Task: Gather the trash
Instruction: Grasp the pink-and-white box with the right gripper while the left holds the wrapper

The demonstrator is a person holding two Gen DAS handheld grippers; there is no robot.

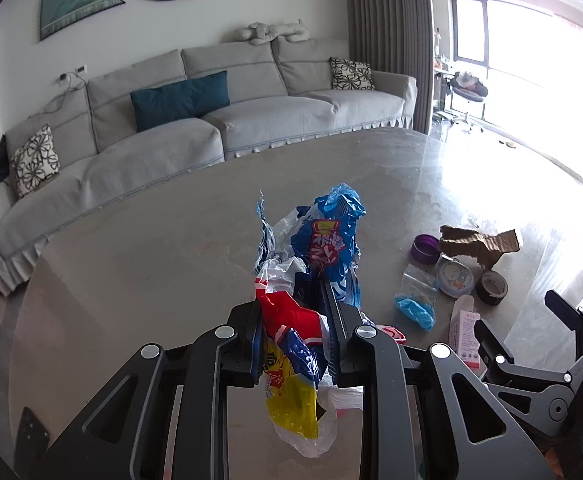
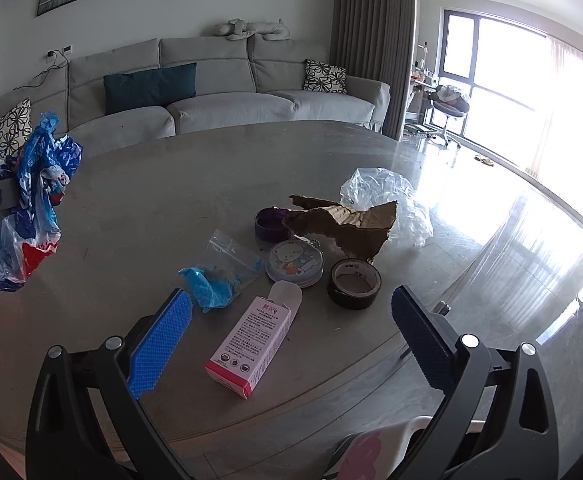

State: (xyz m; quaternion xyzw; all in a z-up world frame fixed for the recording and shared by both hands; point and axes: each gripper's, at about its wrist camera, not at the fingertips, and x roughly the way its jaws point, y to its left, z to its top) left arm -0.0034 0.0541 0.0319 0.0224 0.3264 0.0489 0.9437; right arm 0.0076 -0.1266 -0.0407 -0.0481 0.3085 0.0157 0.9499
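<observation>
Two claws are in view, and they stand differently. The left gripper (image 1: 293, 320) is clenched on a bundle of plastic bags (image 1: 311, 264) — crumpled blue, white, red and yellow film that sticks out past the fingertips and droops below them, in the lower middle of the left wrist view. In the right wrist view the same bundle hangs at the left edge, above the grey table (image 2: 171, 184).

The right gripper (image 2: 291, 332) is spread wide with nothing between its fingers, low in the frame; its blue pad (image 2: 159, 344) sits lower left, its dark pad (image 2: 421, 340) lower right. Between them lies a pink carton (image 2: 251, 344), on its side, its top flap open; the claw does not touch it.

Further up the table: a small clear zip bag (image 2: 227, 268) with blue material inside, a round tin (image 2: 294, 263) lid-up, a purple cap (image 2: 270, 222) open side up — its contents cannot be made out — a roll of dark tape (image 2: 353, 282), torn cardboard (image 2: 347, 224), and crumpled clear plastic (image 2: 387, 196) behind it.
</observation>
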